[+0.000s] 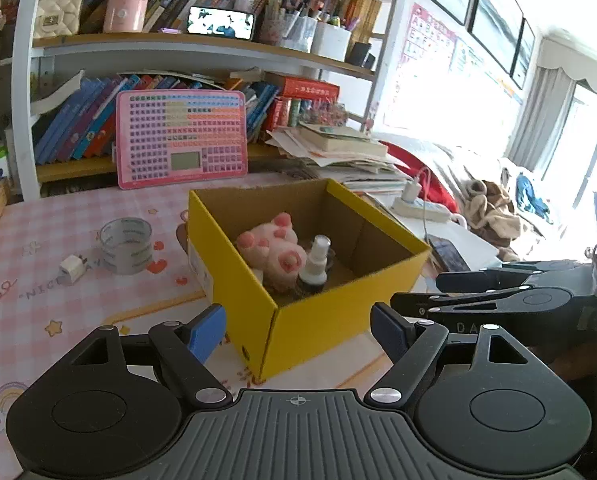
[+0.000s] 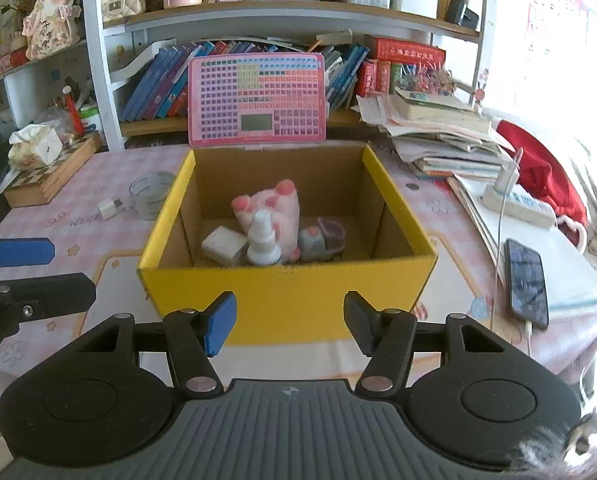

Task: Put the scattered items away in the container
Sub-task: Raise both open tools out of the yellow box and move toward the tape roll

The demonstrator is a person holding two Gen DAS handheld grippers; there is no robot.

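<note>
The left gripper [image 1: 298, 330] and right gripper [image 2: 288, 322] are being held empty, jaws released; the tape roll [image 1: 125, 245] is best being approached squarely, clearing the yellow box [image 1: 318, 320].

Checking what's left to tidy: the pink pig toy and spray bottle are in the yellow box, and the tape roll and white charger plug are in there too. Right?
Not quite. The pink pig toy and spray bottle are in the yellow box, but the tape roll and white charger plug lie outside it on the tablecloth, as the left wrist view shows.
</note>
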